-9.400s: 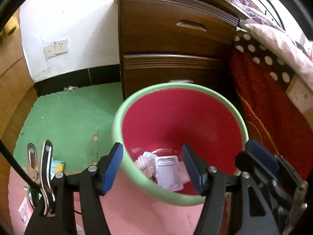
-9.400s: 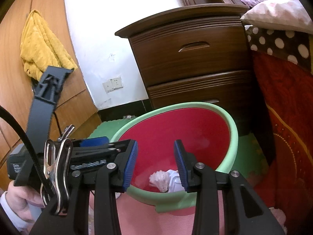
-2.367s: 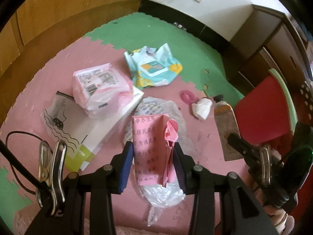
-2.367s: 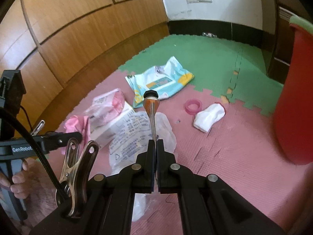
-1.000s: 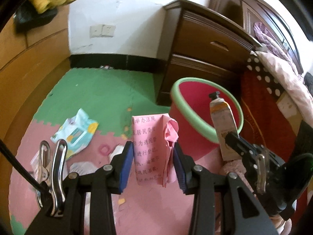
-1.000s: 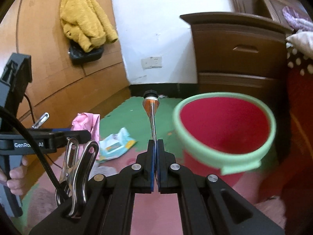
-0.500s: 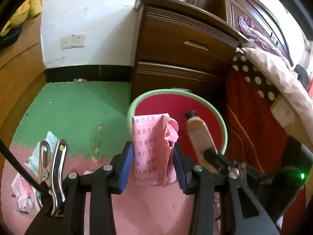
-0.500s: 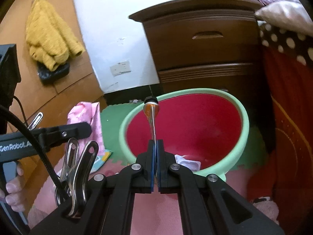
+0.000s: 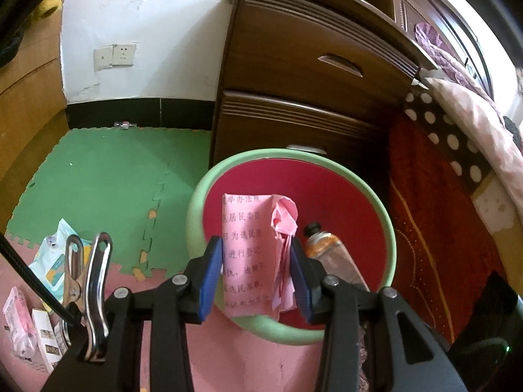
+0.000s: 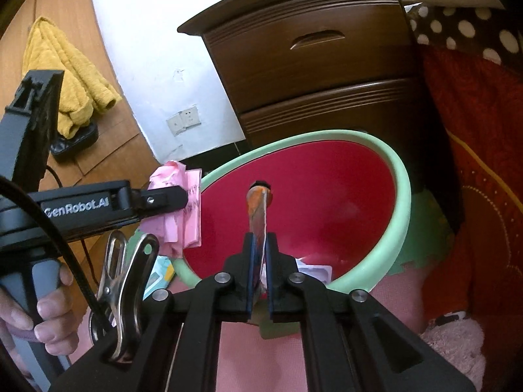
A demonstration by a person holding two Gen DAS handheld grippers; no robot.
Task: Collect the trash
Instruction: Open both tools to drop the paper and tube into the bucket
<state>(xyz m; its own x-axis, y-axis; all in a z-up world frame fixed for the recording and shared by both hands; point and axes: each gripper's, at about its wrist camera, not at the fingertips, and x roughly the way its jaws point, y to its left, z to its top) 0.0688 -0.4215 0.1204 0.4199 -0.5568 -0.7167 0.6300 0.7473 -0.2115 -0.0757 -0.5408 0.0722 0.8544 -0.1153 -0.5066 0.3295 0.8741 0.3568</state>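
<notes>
My left gripper (image 9: 256, 277) is shut on a folded pink paper (image 9: 248, 251) with printed characters, held over the near rim of the red bin with a green rim (image 9: 278, 155). The paper also shows in the right wrist view (image 10: 183, 209). My right gripper (image 10: 258, 271) is shut on a flattened orange tube with a black cap (image 10: 258, 209), pointing into the bin (image 10: 402, 196). The tube also shows in the left wrist view (image 9: 330, 258), just right of the paper. White trash (image 10: 313, 272) lies in the bin's bottom.
A dark wooden drawer chest (image 9: 310, 75) stands right behind the bin. A bed with a red cover (image 9: 434, 196) is on the right. A teal wipes packet (image 9: 55, 258) and pink and white packets (image 9: 26, 330) lie on the foam mat at left.
Both grippers have moved closer to the bin with their loads. The paper and the tube now hang over its opening.
</notes>
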